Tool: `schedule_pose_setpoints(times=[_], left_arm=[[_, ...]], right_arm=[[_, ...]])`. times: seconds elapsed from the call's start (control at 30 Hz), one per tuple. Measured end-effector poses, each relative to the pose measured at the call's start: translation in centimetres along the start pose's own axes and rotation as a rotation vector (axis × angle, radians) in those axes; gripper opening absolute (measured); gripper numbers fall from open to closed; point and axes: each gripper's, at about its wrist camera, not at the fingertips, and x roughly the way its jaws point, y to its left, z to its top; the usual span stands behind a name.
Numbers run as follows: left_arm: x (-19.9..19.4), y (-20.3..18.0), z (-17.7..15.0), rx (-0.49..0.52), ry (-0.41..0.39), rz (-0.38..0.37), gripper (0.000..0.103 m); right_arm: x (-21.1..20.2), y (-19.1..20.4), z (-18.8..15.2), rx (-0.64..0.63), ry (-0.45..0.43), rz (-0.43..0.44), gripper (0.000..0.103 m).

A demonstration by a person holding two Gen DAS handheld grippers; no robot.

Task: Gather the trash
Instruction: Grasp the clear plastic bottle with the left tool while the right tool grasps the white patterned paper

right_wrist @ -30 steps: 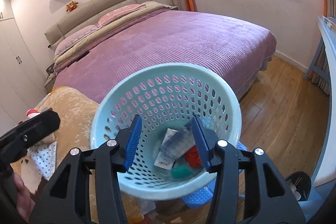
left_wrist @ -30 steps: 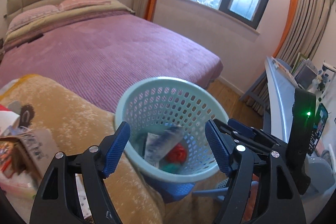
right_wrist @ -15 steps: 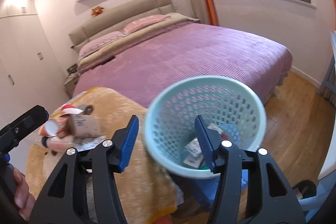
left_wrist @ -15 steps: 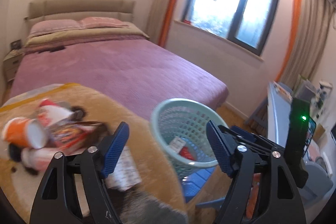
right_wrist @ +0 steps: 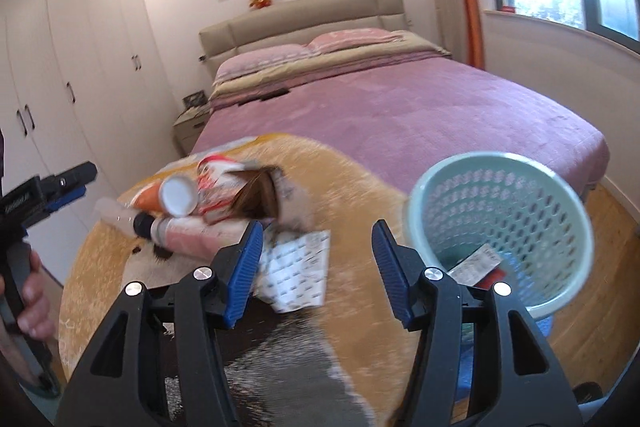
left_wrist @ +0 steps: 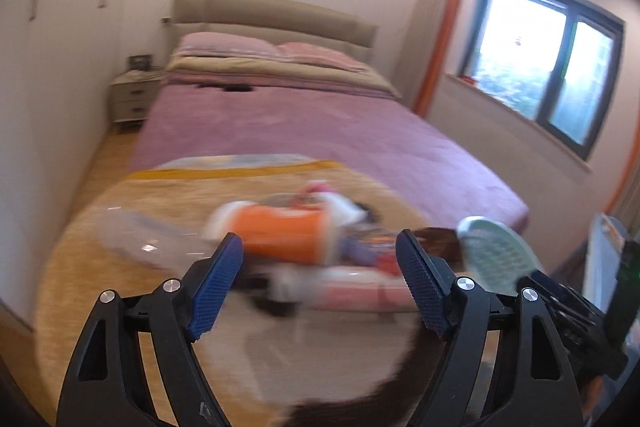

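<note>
Two grippers hang above a heap of litter with nothing in either: the left gripper (left_wrist: 318, 283) has its blue-padded fingers (left_wrist: 216, 281) spread wide and released, and the right gripper (right_wrist: 318, 269) is spread the same way.

The trash lies piled on the tan plush blanket (right_wrist: 360, 195) that covers the tabletop: an orange paper cup with a white base (right_wrist: 172, 193) on its side, a clear plastic bottle with a dark cap (right_wrist: 120, 217) beside it, a brown torn cardboard sleeve (right_wrist: 260, 197) and a flat white printed wrapper (right_wrist: 298, 271) nearest the right fingers. The pale green perforated plastic basket (right_wrist: 500, 227) stands off the blanket's right edge and already holds a few scraps.

The pieces overlap, so I judge that closing on one could drag or tip its neighbours. The cup and bottle would likely roll away off the soft pile. The flat wrapper offers little edge to pinch, and the fingers might catch blanket instead.

Only the right wrist view shows the basket's contents, the wrapper, and the hand holding the left gripper. The left wrist view is smeared with motion blur, but it alone looks at the cup side-on between the fingers.
</note>
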Motion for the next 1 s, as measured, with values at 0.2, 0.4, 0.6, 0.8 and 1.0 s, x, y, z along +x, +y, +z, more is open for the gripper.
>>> schedule_pose_setpoints(times=[0.2, 0.4, 0.6, 0.8, 1.0], left_arm=[[0.4, 8.7, 0.8, -0.066, 0.011, 0.115, 0.078], [2.7, 15.2, 1.8, -0.121, 0.038, 0.166, 0.080], [6.2, 18.5, 2.0, -0.151, 0.076, 0.171, 0.080], [7.1, 19.1, 1.1, -0.181, 0.100, 0.069, 0.074], [4.7, 16.9, -0.7, -0.133, 0.119, -0.001, 0.063]], right_arm=[[3.9, 2.9, -1.6, -0.036, 0.070, -0.025, 0.054], [6.0, 3.9, -2.1, -0.046, 0.106, -0.069, 0.054], [6.8, 3.8, -2.5, -0.039, 0.130, -0.100, 0.054], [7.2, 4.3, -2.5, -0.070, 0.137, -0.114, 0.045], [7.3, 4.5, -2.8, -0.076, 0.148, -0.095, 0.024]])
